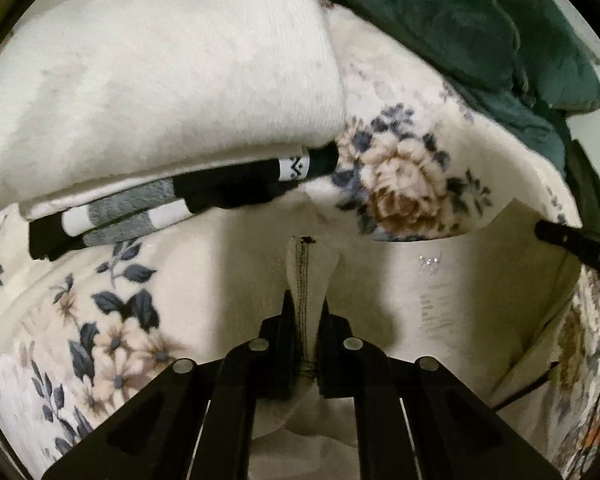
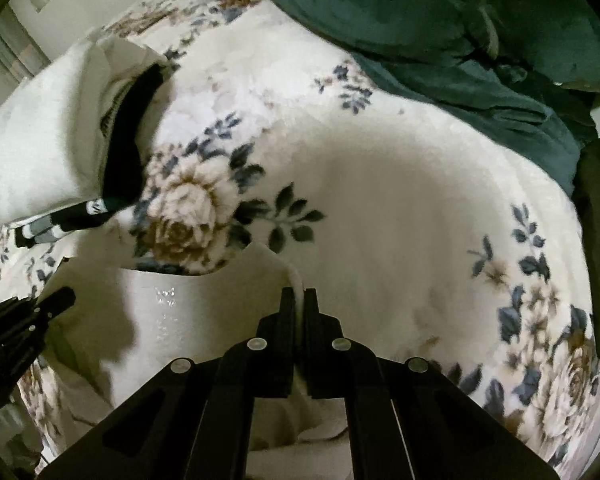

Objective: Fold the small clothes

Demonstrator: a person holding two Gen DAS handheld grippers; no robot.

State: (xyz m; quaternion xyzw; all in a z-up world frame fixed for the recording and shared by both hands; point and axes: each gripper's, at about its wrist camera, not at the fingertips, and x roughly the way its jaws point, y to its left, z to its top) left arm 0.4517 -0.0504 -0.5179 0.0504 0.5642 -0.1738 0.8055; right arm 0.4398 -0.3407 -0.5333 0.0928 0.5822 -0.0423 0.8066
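Only the left claw [image 1: 306, 304] view shows the stitched hem; both claws clamp the cream garment [image 1: 440, 280].

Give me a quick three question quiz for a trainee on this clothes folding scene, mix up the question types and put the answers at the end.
1. True or false: the left gripper has its jaws shut on a stitched edge of the white garment.
2. Multiple choice: what lies under the folded white cloth in the stack?
A. a red towel
B. a black, grey and white striped piece
C. a blue cap
3. Fill in: the dark green bedding lies at the far end of the ______ blanket.

Key
1. True; the right gripper also pinches the same garment.
2. B
3. floral
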